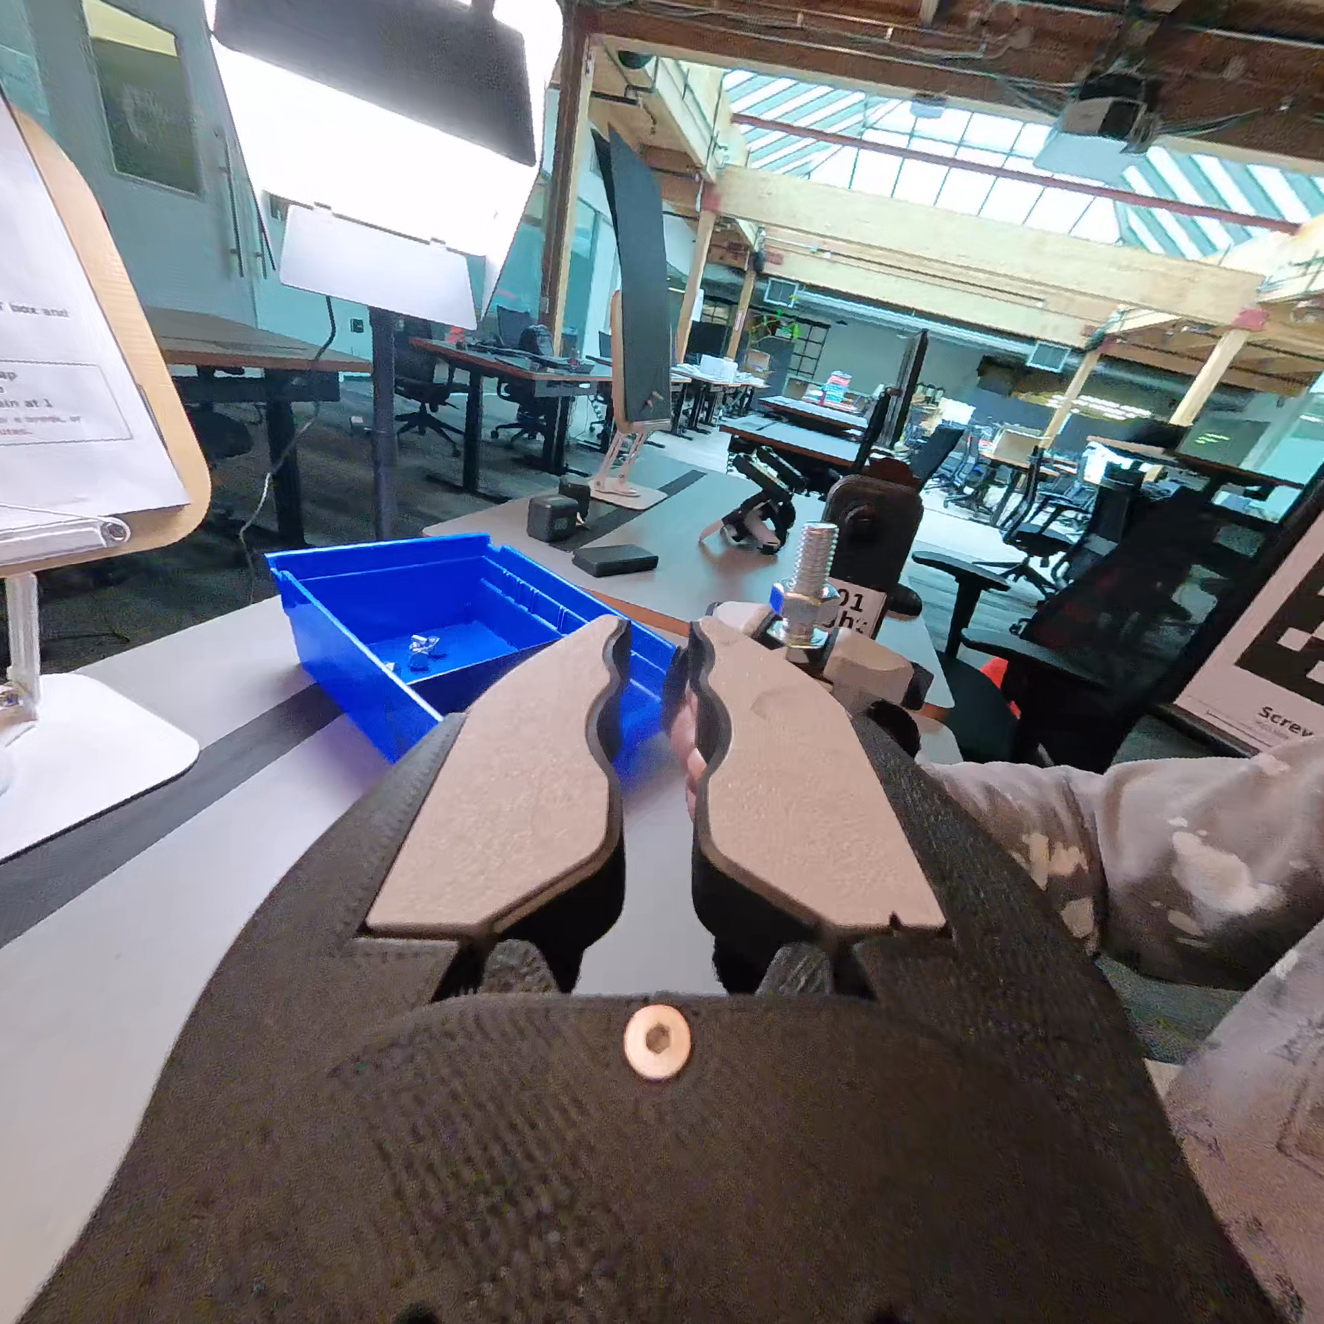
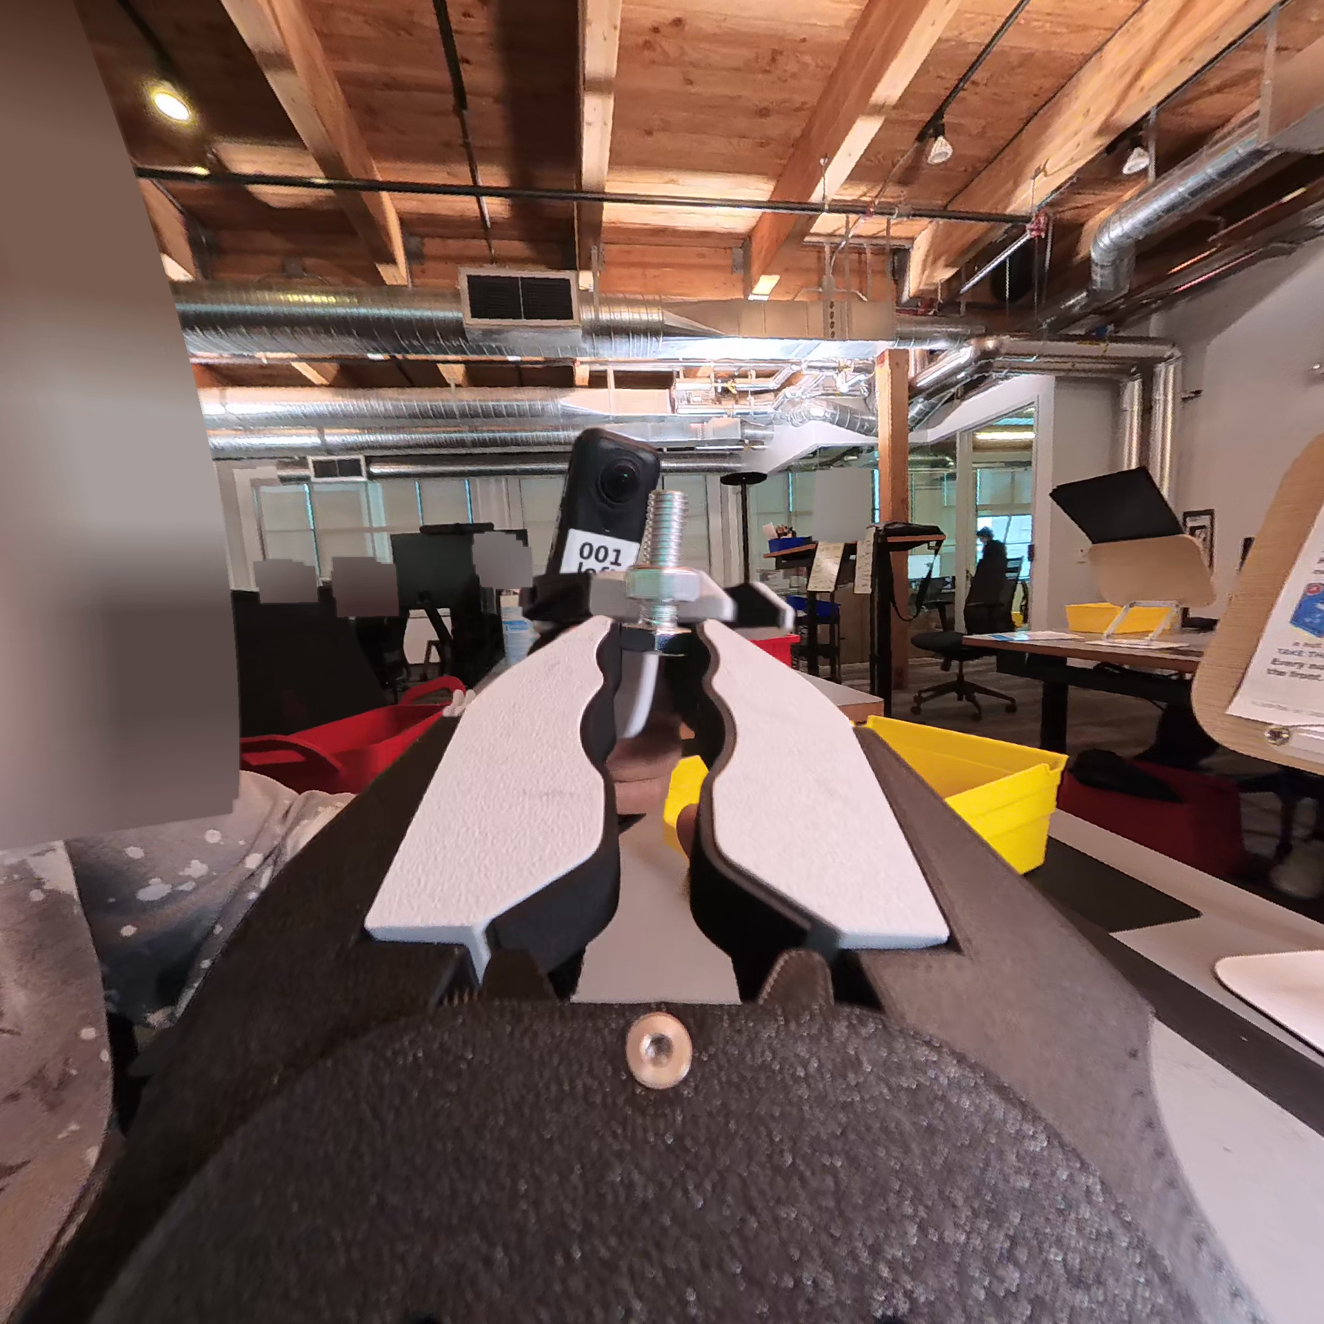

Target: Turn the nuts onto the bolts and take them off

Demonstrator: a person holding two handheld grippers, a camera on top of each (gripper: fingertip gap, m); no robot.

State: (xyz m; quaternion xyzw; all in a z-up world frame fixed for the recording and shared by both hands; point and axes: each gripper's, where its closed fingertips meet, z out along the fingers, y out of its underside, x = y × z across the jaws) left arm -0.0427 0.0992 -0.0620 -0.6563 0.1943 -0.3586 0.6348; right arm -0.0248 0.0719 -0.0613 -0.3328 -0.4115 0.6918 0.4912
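Note:
A silver bolt [image 2: 665, 534] stands upright, thread up, with a hex nut [image 2: 659, 584] low on the thread. My right gripper [image 2: 660, 639] is shut on the bolt's head, held above the table. In the left wrist view the bolt [image 1: 815, 552] and the nut [image 1: 806, 598] sit to the right of and beyond my left gripper [image 1: 659, 634]. The left jaws stand a narrow gap apart with nothing between them. The right gripper [image 1: 806, 648] shows there under the nut. In the right wrist view the left gripper [image 2: 663, 598] faces me, right behind the nut.
A blue bin [image 1: 358, 645] holding a few small metal parts [image 1: 424, 648] sits on the grey table [image 1: 179, 953] left of the grippers. A yellow bin [image 2: 996, 788] and a red bin [image 2: 344, 745] flank the right gripper. A paper stand [image 1: 79, 372] is at far left. Both grippers' tips are close together, under 4 cm apart.

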